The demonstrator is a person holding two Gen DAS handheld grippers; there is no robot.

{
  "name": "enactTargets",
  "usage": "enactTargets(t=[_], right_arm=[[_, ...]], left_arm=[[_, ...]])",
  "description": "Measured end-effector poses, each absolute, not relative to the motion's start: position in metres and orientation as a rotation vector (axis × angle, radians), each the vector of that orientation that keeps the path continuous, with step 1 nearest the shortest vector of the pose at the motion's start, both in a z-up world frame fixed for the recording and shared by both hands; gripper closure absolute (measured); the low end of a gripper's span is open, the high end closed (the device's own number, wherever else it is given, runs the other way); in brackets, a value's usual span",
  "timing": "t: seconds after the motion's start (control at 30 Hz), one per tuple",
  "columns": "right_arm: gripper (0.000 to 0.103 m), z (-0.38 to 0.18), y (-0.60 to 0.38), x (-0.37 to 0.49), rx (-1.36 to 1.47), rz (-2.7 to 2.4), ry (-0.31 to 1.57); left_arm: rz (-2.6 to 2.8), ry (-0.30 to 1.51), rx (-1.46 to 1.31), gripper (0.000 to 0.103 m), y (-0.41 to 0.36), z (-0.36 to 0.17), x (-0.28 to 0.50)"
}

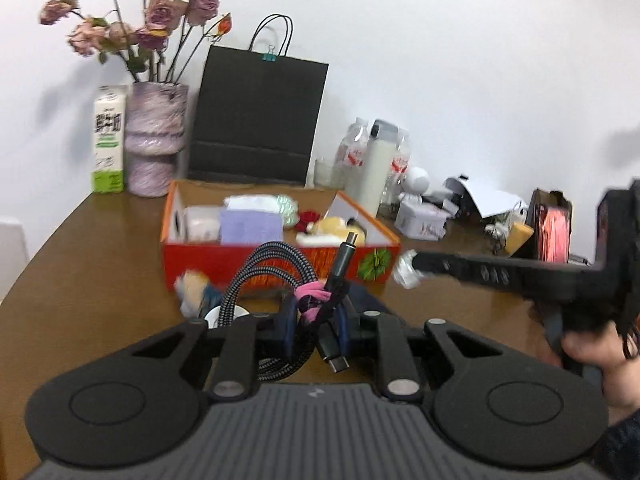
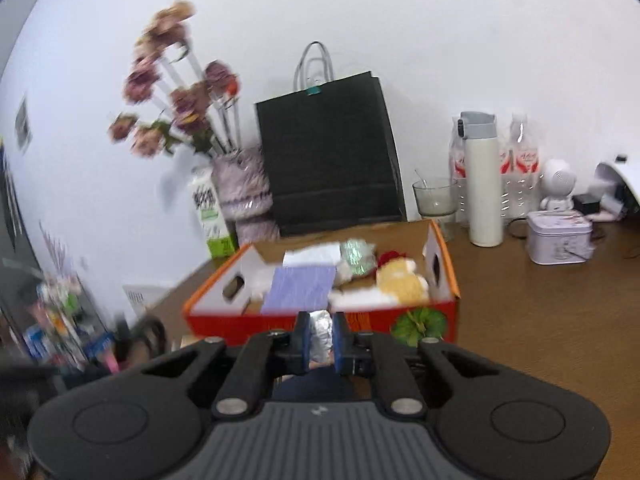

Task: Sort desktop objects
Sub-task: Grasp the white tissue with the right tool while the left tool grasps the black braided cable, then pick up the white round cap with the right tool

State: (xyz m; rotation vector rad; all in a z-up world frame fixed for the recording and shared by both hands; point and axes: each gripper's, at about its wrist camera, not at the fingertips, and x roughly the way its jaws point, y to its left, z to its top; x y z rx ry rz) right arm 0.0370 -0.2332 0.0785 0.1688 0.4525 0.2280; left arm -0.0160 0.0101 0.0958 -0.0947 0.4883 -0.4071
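Two tools grip: left (image 1: 316, 320) a cable (image 1: 276, 276), right (image 2: 320, 344) a foil wad (image 2: 320, 330).

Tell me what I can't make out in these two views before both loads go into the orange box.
- Box floor: both views, covered by the contents of the orange box.
- Silver wad: right wrist view, blurred, flanked by the right gripper's jaws; what it is is unclear.
- Cable bundle's lower coils: left wrist view, behind the left gripper.
- Fuzzy item by the box: left wrist view, motion blur.
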Motion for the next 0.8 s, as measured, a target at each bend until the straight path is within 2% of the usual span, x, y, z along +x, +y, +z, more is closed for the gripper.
enactTargets(t=[0.1,0.23,0.33,0.5,0.57,0.67,0.73,0.77,0.8], right_arm=[[0.093,0.058,-0.223,-0.004,0.111,0.249,0.485],[0.092,0.022,-0.207,-0.043,0.039,0.261,0.568],[0.090,0.001,-0.202,-0.057,0.037,0.247,0.646],[0.084,-0.003,-0.199,-0.068,0.001,0.181,0.627],[0.085,0.000,-0.198,-0.069,0.009,0.206,0.611],[0.086,0.003,-0.192,-0.070,0.011,0.254,0.603],[0.086,0.000,-0.184,-0.068,-0.011,0.260,0.616],[0.081,-0.002,-0.181,-0.066,-0.023,0.252,0.629],[0.070,-0.003,-0.177,-0.065,-0.041,0.228,0.637]], left_arm=[[-0.492,0.525,-0.132,0.082,0.011,0.069,-0.042],[-0.555,0.646,-0.441,0.081,0.038,0.023,-0.038],[-0.432,0.641,-0.487,0.081,0.056,0.021,-0.037],[-0.368,0.661,-0.587,0.081,0.076,0.020,-0.032],[-0.347,0.661,-0.554,0.083,0.075,0.023,-0.034],[-0.378,0.622,-0.518,0.096,0.072,0.031,-0.041],[-0.357,0.619,-0.465,0.096,0.067,0.035,-0.042],[-0.337,0.612,-0.431,0.096,0.065,0.035,-0.043],[-0.311,0.609,-0.401,0.096,0.063,0.033,-0.044]])
